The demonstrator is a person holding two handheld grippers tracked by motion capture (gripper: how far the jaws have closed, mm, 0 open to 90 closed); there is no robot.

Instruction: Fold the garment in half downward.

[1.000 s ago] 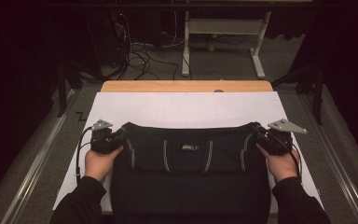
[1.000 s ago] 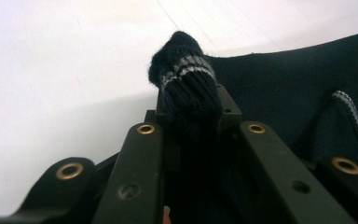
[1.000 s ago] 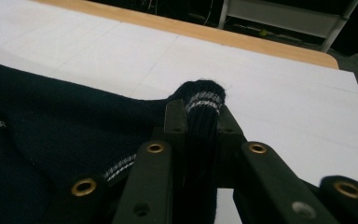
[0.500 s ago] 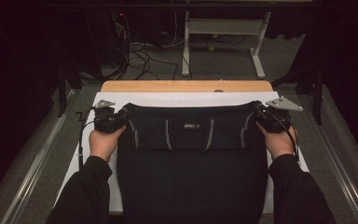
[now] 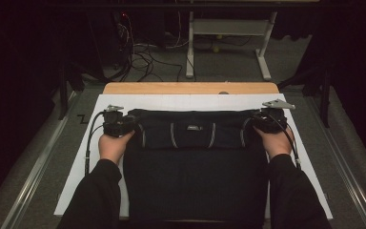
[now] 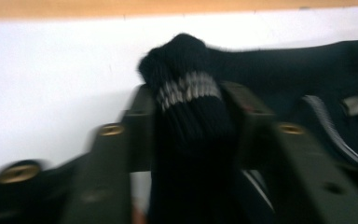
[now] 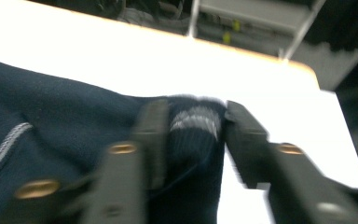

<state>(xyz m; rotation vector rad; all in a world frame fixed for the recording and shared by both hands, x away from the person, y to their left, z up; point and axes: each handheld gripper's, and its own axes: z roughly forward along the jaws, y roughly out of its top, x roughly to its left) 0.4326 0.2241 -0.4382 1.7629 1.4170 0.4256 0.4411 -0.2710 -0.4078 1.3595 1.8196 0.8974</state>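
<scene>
A dark navy garment (image 5: 195, 162) with pale stripes lies flat on the white sheet (image 5: 171, 101), its upper part folded into a band across the far side. My left gripper (image 5: 132, 125) is at the band's left end and my right gripper (image 5: 255, 123) at its right end. In the left gripper view a bunched ribbed cuff (image 6: 186, 88) sits between the parted jaws of the left gripper (image 6: 189, 100). The right gripper (image 7: 196, 116) likewise straddles a striped cuff (image 7: 193, 122). Both pairs of jaws have just been opening and the cloth rests loosely between them.
The wooden table edge (image 5: 190, 88) runs just beyond the sheet. Behind it, on the floor, are tangled cables (image 5: 143, 52) and a metal desk frame (image 5: 228, 38). Bare white sheet flanks the garment on both sides. Dark sleeves enter from the bottom.
Both hands have carried the garment's folded edge away from the person toward the far side of the sheet. The garment now lies longer and flatter. Both pairs of jaws have parted.
</scene>
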